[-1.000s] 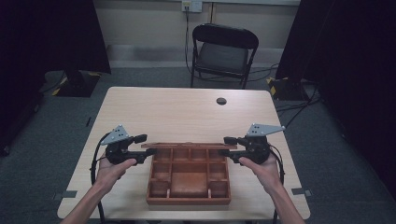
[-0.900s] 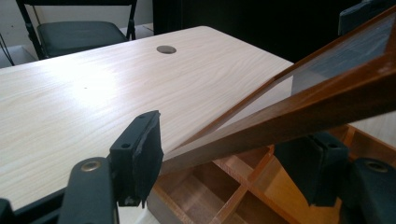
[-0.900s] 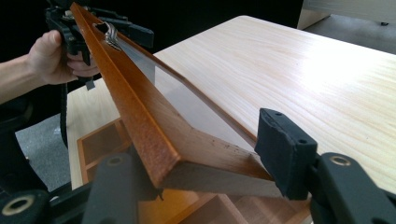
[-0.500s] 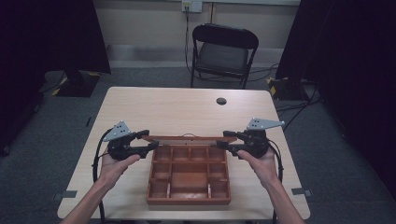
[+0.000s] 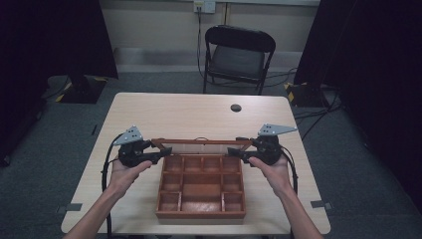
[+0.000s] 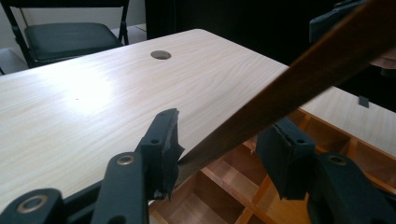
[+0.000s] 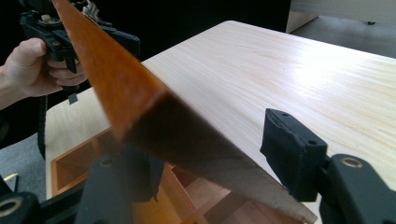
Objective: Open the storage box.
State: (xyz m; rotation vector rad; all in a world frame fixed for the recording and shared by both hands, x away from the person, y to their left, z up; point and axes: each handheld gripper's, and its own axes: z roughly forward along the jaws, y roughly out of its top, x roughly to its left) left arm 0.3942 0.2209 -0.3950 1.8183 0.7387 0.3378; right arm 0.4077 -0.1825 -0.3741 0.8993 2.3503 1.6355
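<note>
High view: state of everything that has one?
Box: open, compartments empty.
Lid: raised, an end between each gripper's jaws.
Left hand-held gripper: jaws have just been closing around the lid end; grip unclear.
Right hand-held gripper: open, one pad clear of the lid.
Chair: unfolded, empty.

floor: grey carpet (image 5: pixel 164 84) | far wall: beige (image 5: pixel 159 25), outlet (image 5: pixel 204 5) | 1 black folding chair (image 5: pixel 239 57) far of light wood table (image 5: pixel 189 117) | dark curtains (image 5: pixel 54 40) left, right
</note>
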